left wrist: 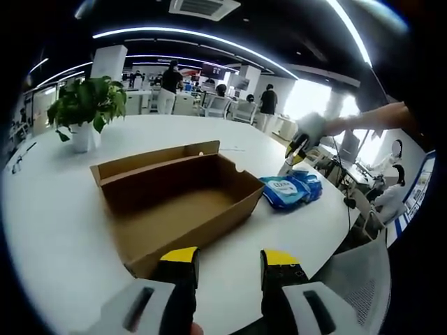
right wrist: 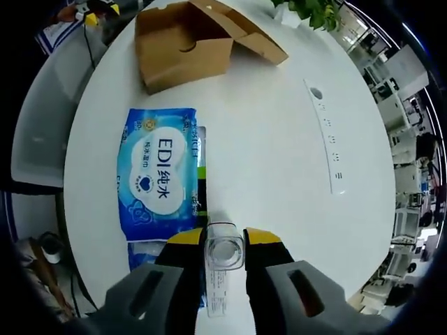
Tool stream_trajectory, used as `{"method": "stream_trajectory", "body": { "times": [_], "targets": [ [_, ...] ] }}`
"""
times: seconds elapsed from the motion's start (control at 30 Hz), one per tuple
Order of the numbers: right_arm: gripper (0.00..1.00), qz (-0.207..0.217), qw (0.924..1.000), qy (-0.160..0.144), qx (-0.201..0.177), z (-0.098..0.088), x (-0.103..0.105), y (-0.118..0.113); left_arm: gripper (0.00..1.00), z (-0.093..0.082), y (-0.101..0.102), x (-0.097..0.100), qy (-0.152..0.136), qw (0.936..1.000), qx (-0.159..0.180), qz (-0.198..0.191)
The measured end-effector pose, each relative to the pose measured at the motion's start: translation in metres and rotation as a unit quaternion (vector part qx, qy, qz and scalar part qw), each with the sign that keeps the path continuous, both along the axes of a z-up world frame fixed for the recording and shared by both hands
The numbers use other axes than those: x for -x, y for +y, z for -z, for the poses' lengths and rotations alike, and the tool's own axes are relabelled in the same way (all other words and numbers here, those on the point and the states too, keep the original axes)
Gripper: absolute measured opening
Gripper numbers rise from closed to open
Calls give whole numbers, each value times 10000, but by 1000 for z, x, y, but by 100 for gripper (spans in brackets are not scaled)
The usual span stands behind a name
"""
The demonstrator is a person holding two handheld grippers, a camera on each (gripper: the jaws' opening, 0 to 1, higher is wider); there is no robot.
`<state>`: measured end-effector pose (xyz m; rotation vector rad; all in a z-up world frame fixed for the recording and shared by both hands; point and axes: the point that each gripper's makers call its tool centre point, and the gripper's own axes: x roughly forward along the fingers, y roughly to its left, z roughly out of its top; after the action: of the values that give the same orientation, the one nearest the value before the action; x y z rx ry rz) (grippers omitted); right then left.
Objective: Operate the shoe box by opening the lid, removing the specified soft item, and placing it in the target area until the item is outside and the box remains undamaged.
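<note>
A: Fingers status?
B: My right gripper [right wrist: 224, 244] is clamped on the clear tab of the wipes pack [right wrist: 159, 174], which lies on the bench [right wrist: 279, 139] beside the shoe box [left wrist: 178, 199]. Left gripper [left wrist: 228, 262] is parted, holding nothing, in front of the open box.
A: Step?
B: Placing, I'd say. Next: release, lift clear.

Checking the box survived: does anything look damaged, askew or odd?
Nothing stands out. The brown cardboard shoe box sits open and looks intact on the round white table, and the blue soft wipes pack lies flat outside it.
</note>
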<state>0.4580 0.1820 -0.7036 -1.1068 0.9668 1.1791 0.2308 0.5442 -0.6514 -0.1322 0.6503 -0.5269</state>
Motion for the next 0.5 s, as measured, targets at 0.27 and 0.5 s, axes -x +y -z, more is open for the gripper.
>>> {"method": "stream_trajectory", "body": {
  "times": [0.27, 0.5],
  "targets": [
    [20, -94, 9999, -42, 38, 0, -4, 1, 35, 1, 0, -2, -4, 10000, 13, 4],
    [22, -95, 9999, -86, 24, -2, -7, 1, 35, 1, 0, -3, -6, 10000, 13, 19]
  ]
}}
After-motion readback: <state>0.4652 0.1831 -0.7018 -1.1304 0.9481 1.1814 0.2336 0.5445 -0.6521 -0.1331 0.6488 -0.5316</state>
